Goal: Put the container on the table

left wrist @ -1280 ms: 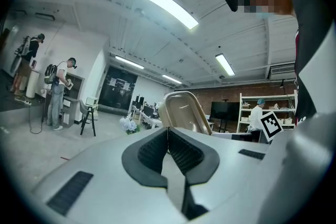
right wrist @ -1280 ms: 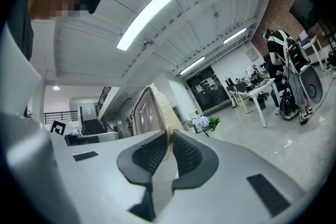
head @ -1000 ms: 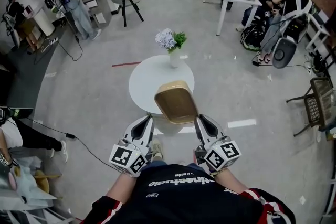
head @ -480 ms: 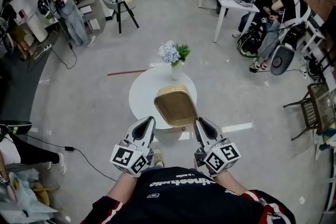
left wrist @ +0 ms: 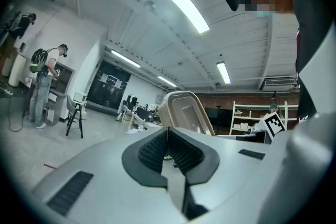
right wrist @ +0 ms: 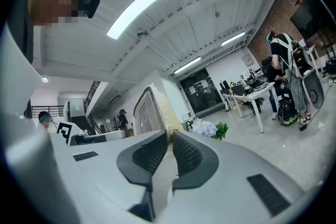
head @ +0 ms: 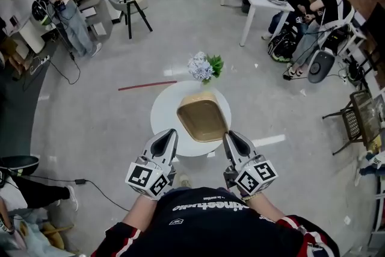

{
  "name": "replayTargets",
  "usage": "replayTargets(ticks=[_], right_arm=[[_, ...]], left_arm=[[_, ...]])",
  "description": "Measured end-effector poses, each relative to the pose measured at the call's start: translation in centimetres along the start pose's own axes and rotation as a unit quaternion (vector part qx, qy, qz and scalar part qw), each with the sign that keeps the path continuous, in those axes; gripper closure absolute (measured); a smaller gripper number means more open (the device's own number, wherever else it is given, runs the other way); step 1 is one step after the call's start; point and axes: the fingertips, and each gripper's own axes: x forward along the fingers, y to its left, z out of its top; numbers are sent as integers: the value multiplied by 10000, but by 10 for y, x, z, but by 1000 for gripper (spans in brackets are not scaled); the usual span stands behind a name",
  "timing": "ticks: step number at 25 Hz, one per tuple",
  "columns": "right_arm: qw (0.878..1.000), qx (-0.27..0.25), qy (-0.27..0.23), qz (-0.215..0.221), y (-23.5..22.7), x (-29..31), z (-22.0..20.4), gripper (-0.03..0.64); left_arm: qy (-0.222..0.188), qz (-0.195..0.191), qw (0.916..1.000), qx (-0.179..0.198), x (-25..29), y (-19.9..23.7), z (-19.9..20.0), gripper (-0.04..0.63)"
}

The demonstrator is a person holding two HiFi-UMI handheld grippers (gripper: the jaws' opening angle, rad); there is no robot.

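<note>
Grey polished floor runs through an open office, with desks along the right side and shelving at the far left.

**Items, largest first**
- Round white pedestal table, directly ahead of the person.
- Tan rectangular plastic container with rounded corners. It is off the table, carried by one near corner and seen over the table's near half. It is tilted, with its hollow side facing up toward the head view.
- Right gripper: its jaws are clamped on the container's rim, which stands between the ribbed pads.
- Left gripper: its jaws are pressed together with nothing between them. It sits just beside the container's near left edge and carries none of the load.
- White vase of pale blue flowers with green leaves, at the table's far edge.

**Step in hand: set-down (assessment)**
- The single-corner grip lets the container sag, so it should be levelled before it goes down.
- The bare centre of the tabletop is the best target, short of the vase.
- The base should rest flat before the right jaws part.
- The idle left gripper could steady the opposite edge.

**Count**
- Tables: one.
- Containers: one.
- Grippers: two.
- Vases: one.
</note>
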Motion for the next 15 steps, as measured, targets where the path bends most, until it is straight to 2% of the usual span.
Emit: replayTargets(ticks=[7,15], right_arm=[[9997,-10,-166,-190,6,36,-4,565],[9983,-25,-248,-527,-3,37,-2,565]], left_arm=[[89,-316,9995,36,17,39,7,571],[174,-535,9984,53,33,49,7,571]])
